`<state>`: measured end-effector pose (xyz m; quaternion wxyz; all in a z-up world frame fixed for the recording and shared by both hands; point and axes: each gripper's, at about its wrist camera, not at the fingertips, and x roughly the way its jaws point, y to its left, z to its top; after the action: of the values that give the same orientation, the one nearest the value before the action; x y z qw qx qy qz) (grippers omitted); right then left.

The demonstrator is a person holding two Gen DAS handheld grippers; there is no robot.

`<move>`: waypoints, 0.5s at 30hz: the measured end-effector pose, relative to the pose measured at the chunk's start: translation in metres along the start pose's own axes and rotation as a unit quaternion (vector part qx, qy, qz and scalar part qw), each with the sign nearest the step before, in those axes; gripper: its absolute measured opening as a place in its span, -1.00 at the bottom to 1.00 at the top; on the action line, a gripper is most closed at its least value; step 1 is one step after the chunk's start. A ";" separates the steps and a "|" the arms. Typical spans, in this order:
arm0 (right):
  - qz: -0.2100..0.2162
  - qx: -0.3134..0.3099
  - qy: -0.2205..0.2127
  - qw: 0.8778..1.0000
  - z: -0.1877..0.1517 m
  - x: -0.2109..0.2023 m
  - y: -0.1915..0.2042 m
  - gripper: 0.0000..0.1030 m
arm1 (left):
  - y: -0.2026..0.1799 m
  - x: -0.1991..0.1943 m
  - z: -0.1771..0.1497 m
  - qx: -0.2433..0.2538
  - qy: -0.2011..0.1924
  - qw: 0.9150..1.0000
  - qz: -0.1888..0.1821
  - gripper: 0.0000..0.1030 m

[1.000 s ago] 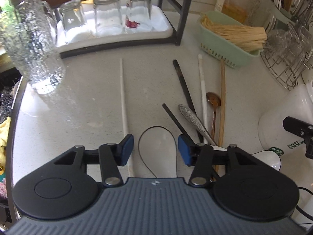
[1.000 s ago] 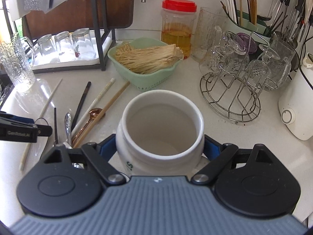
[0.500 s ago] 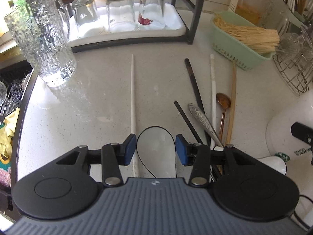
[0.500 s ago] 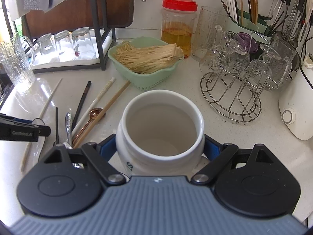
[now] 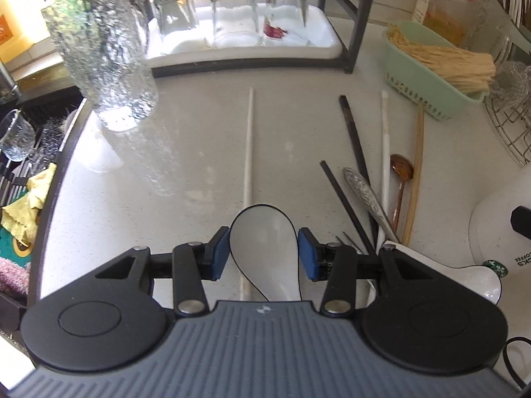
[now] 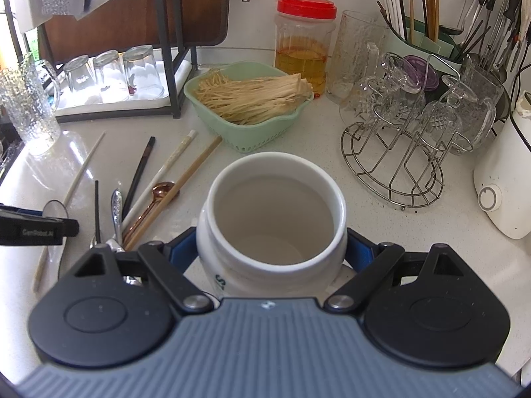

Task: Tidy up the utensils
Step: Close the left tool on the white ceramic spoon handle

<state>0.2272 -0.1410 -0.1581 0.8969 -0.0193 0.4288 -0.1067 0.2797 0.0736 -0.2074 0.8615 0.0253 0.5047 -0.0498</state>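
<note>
Two grippers: left gripper [image 5: 264,253] closed on white ceramic spoon [image 5: 265,252], over white chopstick [image 5: 249,152] on countertop [image 5: 199,132]; right gripper [image 6: 270,248] clamped around white Starbucks jar [image 6: 275,219], beside scattered utensils.

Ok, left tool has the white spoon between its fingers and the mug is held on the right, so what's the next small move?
Probably close the left tool on the white spoon. Its blue pads flank the spoon's bowl closely, but whether they touch it is unclear. The white mug sits empty in the right tool, ready to receive it.
</note>
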 end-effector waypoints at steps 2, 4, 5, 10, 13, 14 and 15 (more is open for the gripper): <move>0.000 -0.001 0.000 1.000 0.000 0.000 0.000 0.79 | 0.004 -0.005 0.000 -0.005 -0.007 1.000 -0.001 -0.03; 0.000 0.000 -0.001 1.000 0.000 0.000 0.000 0.79 | 0.006 -0.009 0.001 -0.008 -0.012 1.000 -0.005 -0.03; 0.000 0.000 -0.002 1.000 -0.001 0.000 0.000 0.79 | 0.007 -0.011 0.002 -0.009 -0.014 1.000 -0.008 -0.03; 0.000 -0.002 -0.003 1.000 -0.001 -0.001 0.001 0.79 | 0.006 -0.025 0.002 -0.006 -0.031 0.999 -0.022 -0.04; 0.004 -0.006 -0.001 1.000 -0.002 -0.003 0.001 0.79 | 0.005 -0.034 0.005 -0.005 -0.041 0.999 -0.032 -0.04; 0.005 -0.006 -0.001 1.000 -0.003 -0.003 0.002 0.79 | 0.005 -0.036 0.005 -0.002 -0.045 0.998 -0.035 -0.04; 0.006 -0.007 0.000 1.000 -0.003 -0.004 0.003 0.79 | 0.004 -0.038 0.006 0.001 -0.048 0.998 -0.039 -0.04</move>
<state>0.2225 -0.1374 -0.1573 0.8975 -0.0232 0.4293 -0.0980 0.2670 0.0795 -0.1714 0.8819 0.0041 0.4637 -0.0847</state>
